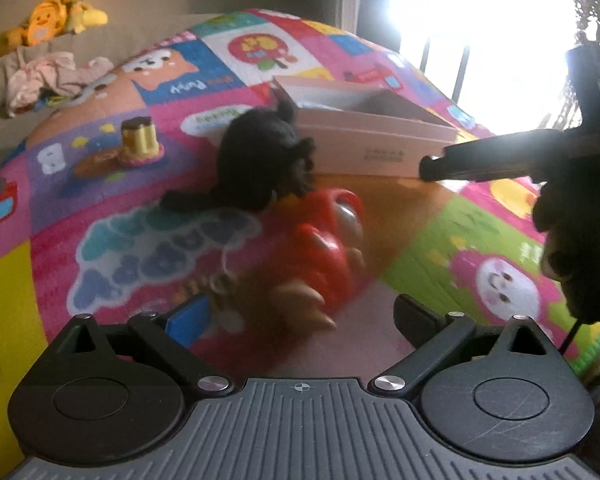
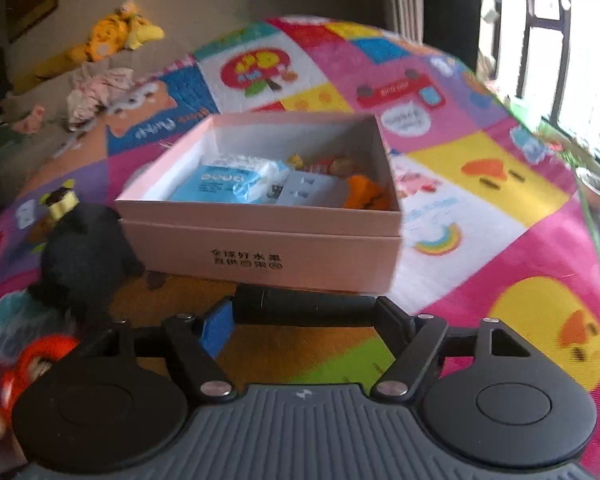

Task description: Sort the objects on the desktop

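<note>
A pink open box (image 2: pixel 260 248) stands on the colourful play mat, holding a blue tissue pack (image 2: pixel 220 184), a pale plug block (image 2: pixel 304 192) and an orange item (image 2: pixel 364 192). My right gripper (image 2: pixel 304 308) is shut endwise on a black cylinder (image 2: pixel 308 304) just in front of the box; the left wrist view shows the cylinder (image 1: pixel 480 160) beside the box (image 1: pixel 372 140). My left gripper (image 1: pixel 300 320) is open, and a blurred red toy (image 1: pixel 324 240) lies on the mat just ahead of its fingers. A black plush (image 1: pixel 260 160) rests against the box's left corner.
A pudding-shaped toy (image 1: pixel 140 140) with small food pieces sits at the mat's left. Beyond the mat, a yellow plush (image 1: pixel 60 16) and a heap of clothes (image 1: pixel 48 76) lie on a beige sofa. A bright window (image 1: pixel 480 20) glares at the right.
</note>
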The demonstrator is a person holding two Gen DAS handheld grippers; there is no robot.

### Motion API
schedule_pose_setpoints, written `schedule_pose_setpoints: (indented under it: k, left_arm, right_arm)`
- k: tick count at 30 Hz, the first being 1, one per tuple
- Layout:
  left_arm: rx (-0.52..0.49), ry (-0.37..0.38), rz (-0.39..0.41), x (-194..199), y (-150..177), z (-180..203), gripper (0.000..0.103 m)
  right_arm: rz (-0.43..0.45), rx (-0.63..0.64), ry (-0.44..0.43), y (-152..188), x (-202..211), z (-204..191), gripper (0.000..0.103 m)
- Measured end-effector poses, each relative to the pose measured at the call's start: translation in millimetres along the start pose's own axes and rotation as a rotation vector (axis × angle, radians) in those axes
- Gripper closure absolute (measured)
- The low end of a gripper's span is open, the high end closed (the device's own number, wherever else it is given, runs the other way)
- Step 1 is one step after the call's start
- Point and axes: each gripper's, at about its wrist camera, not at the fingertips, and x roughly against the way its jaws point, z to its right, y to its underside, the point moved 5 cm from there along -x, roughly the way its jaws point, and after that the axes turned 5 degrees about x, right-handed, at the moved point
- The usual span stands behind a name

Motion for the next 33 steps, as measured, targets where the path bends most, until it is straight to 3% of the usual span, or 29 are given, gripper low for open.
schedule_pose_setpoints:
  k: [3, 5, 16, 23, 31, 33]
  left_arm:
    - [0.049, 0.083, -0.032, 4, -3, 8, 0.002]
    - [0.040, 0.094, -0.040, 2, -8, 14, 0.002]
    - [0.045, 0.046, -0.046, -41, -45, 42, 0.001]
    - [-0.057, -0.064, -0.066, -33, -30, 49, 0.001]
    - [-0.036, 0.108, -0.081, -11, -21, 57, 0.001]
    - [-0.064, 0.096, -0.098, -20, -19, 62, 0.001]
  right_arm:
    - [0.037, 0.017, -0.009, 11, 24, 9, 0.028]
    - [0.059, 0.028, 0.009, 15, 33, 12, 0.028]
    - [0.071, 0.040, -0.014, 37, 50, 17, 0.028]
    - [0.047, 0.007, -0.005, 46, 43, 25, 0.028]
    - [0.032, 0.016, -0.008, 59, 34, 24, 0.028]
    - [0.025, 0.009, -0.011, 60, 33, 25, 0.028]
